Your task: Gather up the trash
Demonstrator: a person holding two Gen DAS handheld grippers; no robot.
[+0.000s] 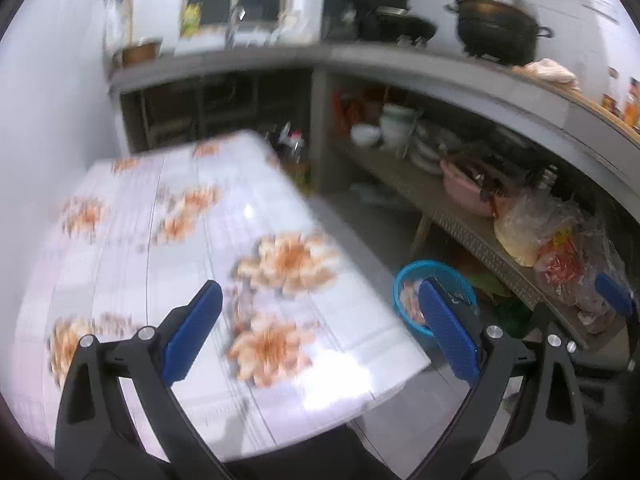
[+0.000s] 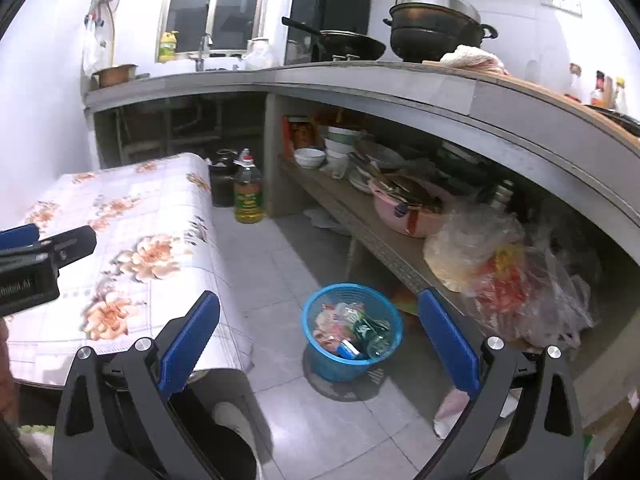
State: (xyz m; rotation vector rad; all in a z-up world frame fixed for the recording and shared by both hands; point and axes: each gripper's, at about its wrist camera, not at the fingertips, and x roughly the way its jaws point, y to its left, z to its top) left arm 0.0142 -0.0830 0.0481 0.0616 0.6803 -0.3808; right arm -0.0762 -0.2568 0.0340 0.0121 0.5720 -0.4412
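Nearest in the right wrist view, the right gripper (image 2: 316, 340) stands with its blue pads spread wide and nothing between them. Just beyond and framed between those pads, low in the centre of the frame, a blue mesh wastebasket (image 2: 320, 350) sits on the pale tiled floor (image 2: 280, 264), already holding crumpled wrappers and plastic scraps (image 2: 352, 328). The basket lies straight ahead of and below these fingers, so the right hand looks the nearer one to it.

In the left wrist view, the left gripper (image 1: 320, 328) is likewise released and empty, hovering over the near end of a table (image 1: 180, 240) covered in a floral cloth. From there the same wastebasket appears at lower right, partly hidden behind the right-hand pad, off the table's edge and down on the floor. The left gripper also shows at the left edge of the right wrist view, over the table.

The visible cloth shows no loose litter, though blur hides fine detail. By that reading, the trash already sits in the basket and both hands are free.

Farther off, under the grey counter (image 2: 400, 80), a shelf holds plastic bags (image 2: 500, 264), a pink basin (image 2: 408, 216) and stacked bowls. An oil bottle (image 2: 249, 196) stands on the floor past the table. On the counter, upper right, sit a wok and a large black pot (image 2: 436, 28).
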